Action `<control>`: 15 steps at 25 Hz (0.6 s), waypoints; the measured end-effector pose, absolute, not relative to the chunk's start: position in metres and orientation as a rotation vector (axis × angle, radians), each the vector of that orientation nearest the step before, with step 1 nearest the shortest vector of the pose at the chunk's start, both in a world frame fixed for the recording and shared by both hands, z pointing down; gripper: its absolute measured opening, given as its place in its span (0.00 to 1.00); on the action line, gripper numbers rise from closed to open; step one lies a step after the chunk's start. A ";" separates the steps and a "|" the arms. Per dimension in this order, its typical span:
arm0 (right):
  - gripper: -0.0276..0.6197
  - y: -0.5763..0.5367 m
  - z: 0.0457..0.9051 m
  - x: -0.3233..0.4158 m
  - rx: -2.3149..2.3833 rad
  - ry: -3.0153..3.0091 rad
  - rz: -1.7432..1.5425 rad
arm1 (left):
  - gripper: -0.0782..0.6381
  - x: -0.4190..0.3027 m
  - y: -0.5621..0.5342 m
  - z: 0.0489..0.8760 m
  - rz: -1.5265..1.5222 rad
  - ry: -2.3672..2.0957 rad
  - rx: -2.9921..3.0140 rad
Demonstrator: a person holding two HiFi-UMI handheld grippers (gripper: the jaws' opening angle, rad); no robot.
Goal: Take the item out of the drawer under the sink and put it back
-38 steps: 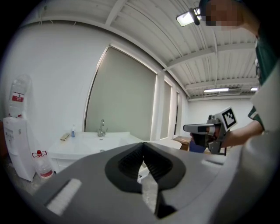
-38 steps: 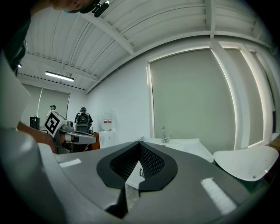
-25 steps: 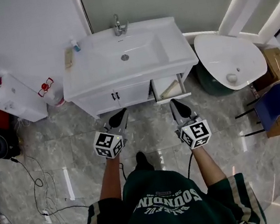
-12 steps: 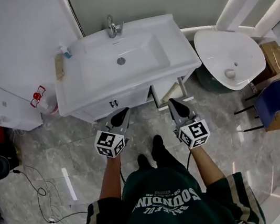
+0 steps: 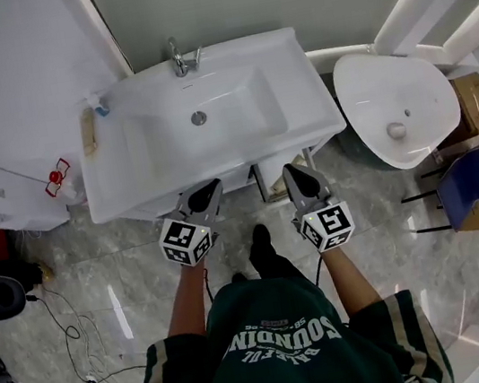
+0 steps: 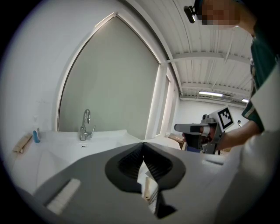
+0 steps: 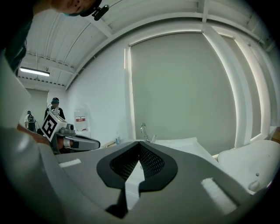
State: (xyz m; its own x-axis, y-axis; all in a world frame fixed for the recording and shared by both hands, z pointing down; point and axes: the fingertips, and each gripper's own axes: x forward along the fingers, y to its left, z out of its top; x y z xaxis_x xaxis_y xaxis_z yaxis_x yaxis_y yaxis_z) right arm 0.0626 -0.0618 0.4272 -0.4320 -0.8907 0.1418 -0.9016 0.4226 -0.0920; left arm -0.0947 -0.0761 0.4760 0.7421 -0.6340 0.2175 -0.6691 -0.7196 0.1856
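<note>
while both tongs point at the vanity, the left gripper (image 5: 210,187) and right gripper (image 5: 292,172) each have their jaws pressed together on nothing. the open drawer (image 5: 268,177) sits under the sink (image 5: 154,168), just beside the right gripper's tips; the sink's rim hides its contents. a white oval fixture (image 5: 393,101) and a blue chair (image 5: 478,178) stand to the right.

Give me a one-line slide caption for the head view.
Person facing a white sink, left gripper and right gripper both shut and empty, held toward the open drawer beneath.
</note>
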 end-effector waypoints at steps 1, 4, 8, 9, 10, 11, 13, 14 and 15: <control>0.05 -0.068 0.429 0.067 1.629 -2.589 0.242 | 0.18 -0.089 -0.083 0.476 0.203 -1.023 2.691; 0.05 -0.084 0.433 0.079 1.615 -2.591 0.260 | 0.18 -0.072 -0.098 0.477 0.210 -1.017 2.690; 0.05 -0.098 0.438 0.093 1.606 -2.604 0.291 | 0.18 -0.057 -0.112 0.476 0.230 -1.019 2.688; 0.05 -0.101 0.440 0.096 1.601 -2.605 0.297 | 0.18 -0.055 -0.115 0.476 0.233 -1.021 2.688; 0.05 -0.104 0.442 0.098 1.597 -2.604 0.302 | 0.18 -0.053 -0.117 0.476 0.234 -1.022 2.688; 0.05 -0.107 0.444 0.099 1.595 -2.602 0.308 | 0.18 -0.052 -0.120 0.476 0.234 -1.021 2.688; 0.05 -0.109 0.448 0.099 1.598 -2.596 0.322 | 0.18 -0.052 -0.122 0.478 0.237 -1.017 2.683; 0.05 -0.108 0.451 0.099 1.601 -2.592 0.328 | 0.18 -0.052 -0.123 0.479 0.237 -1.012 2.678; 0.05 -0.109 0.454 0.099 1.605 -2.587 0.333 | 0.18 -0.051 -0.124 0.481 0.236 -1.004 2.675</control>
State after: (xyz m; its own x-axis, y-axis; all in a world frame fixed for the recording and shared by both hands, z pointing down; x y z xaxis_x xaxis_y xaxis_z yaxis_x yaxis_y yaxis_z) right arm 0.0987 -0.1087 0.4542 -0.4484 -0.8754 0.1807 -0.8926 0.4279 -0.1419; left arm -0.0512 -0.1235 0.4814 0.7463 -0.6187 0.2455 -0.6633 -0.7220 0.1968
